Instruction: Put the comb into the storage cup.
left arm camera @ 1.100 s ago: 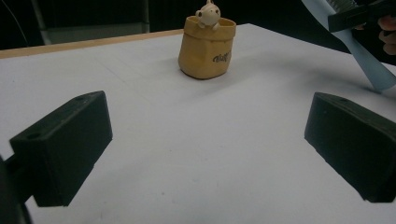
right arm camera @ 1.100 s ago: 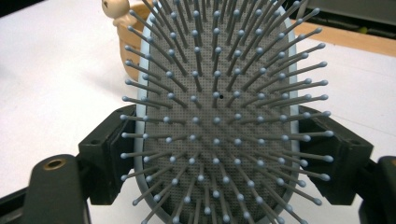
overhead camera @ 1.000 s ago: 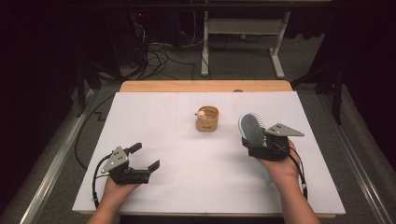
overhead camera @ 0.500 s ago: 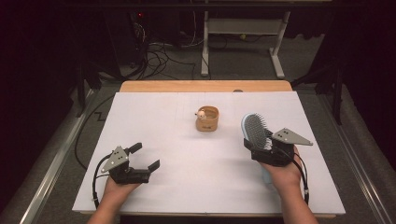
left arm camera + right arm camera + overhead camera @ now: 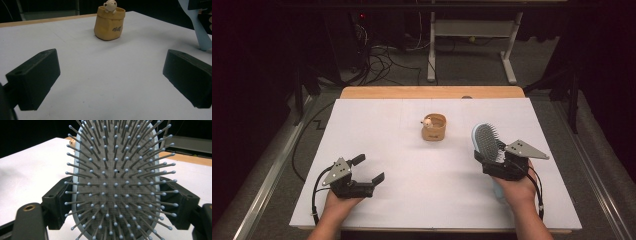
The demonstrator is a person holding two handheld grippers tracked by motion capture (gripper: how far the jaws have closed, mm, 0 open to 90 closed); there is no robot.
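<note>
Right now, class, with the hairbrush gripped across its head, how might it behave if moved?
The hairbrush probably stays stiff: its pale blue frame holds its shape between the right gripper jaws. The bristles look springy and would likely flex on contact. The unsupported handle could make it pivot in the grip.

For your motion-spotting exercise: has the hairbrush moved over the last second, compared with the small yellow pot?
Yes, slightly. The hairbrush, clamped in the right claw, has shifted a little toward the table's right edge and nearer the person, away from the yellow pot, which stayed put.
</note>
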